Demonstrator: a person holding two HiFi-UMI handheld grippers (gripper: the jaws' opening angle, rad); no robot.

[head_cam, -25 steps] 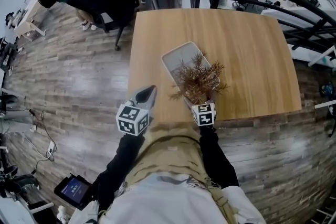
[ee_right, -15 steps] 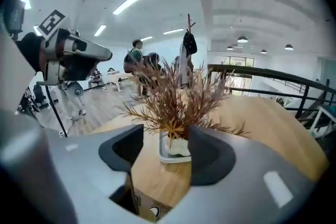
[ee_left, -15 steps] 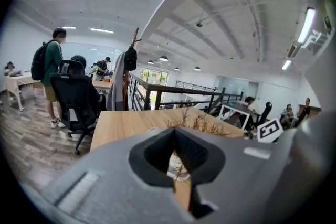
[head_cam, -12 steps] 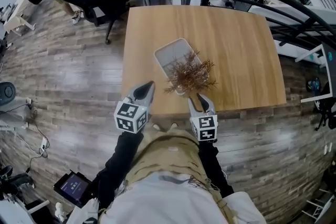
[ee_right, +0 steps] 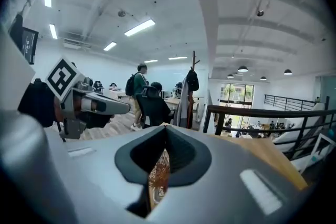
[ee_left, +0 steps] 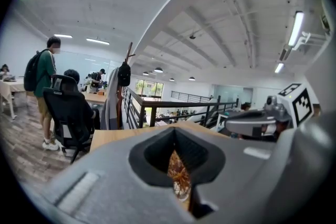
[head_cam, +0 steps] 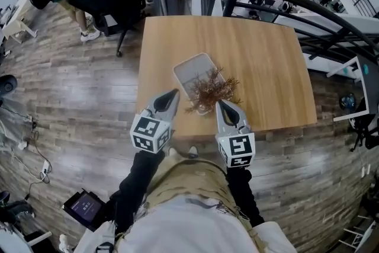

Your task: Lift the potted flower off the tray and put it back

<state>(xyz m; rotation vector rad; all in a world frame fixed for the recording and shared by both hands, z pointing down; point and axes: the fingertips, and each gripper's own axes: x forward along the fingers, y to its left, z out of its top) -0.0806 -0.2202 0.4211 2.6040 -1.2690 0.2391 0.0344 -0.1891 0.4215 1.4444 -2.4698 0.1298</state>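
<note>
The potted flower, a dry brown bush, stands at the near end of the pale tray on the wooden table. Both grippers hang in the air in front of the table's near edge, apart from the plant. My left gripper is shut and empty, left of the plant. On the plant's right, my right gripper has just been closing and now stands shut with nothing between its jaws. Each gripper view shows only a sliver of the flower through the slit between the jaws.
People sit at desks behind a black office chair at the far left. A dark railing runs along the table's far right side. Wood-plank floor surrounds the table. A small screen device lies on the floor at lower left.
My right gripper has left the plant's base, risen and shut its jaws. The left gripper has also risen. The flower has stayed on the tray.
</note>
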